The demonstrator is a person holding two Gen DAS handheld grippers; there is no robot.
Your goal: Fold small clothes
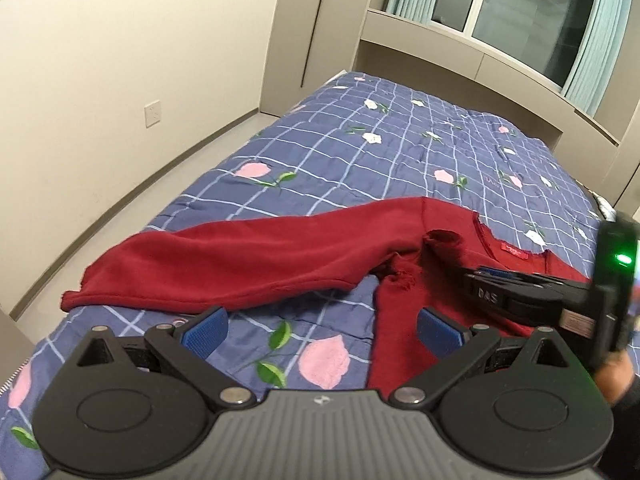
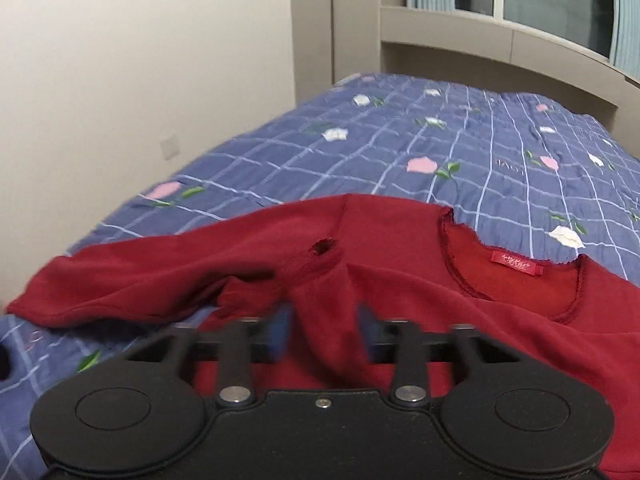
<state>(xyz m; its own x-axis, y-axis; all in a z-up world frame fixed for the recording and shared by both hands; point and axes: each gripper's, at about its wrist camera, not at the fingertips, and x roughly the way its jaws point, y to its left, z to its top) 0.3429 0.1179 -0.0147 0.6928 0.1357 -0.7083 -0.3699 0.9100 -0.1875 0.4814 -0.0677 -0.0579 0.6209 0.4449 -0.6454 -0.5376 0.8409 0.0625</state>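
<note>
A dark red long-sleeved top [image 1: 248, 260] lies on the bed, one sleeve stretched out to the left, neckline with a red label [image 1: 515, 251] to the right. My left gripper [image 1: 320, 330] is open just above the quilt at the top's side edge, below the armpit. My right gripper [image 1: 486, 276] shows at the right of the left wrist view, low over the top's body. In the right wrist view the top [image 2: 400, 288] fills the lower frame, and my right gripper [image 2: 325, 334] has a raised fold of red cloth between its blurred blue pads [image 2: 280, 332].
The bed carries a blue checked quilt with pink and white flowers [image 1: 360, 152]. A cream wall and strip of floor [image 1: 120, 200] run along the bed's left side. A beige headboard shelf and a curtained window [image 1: 520, 12] stand at the far end.
</note>
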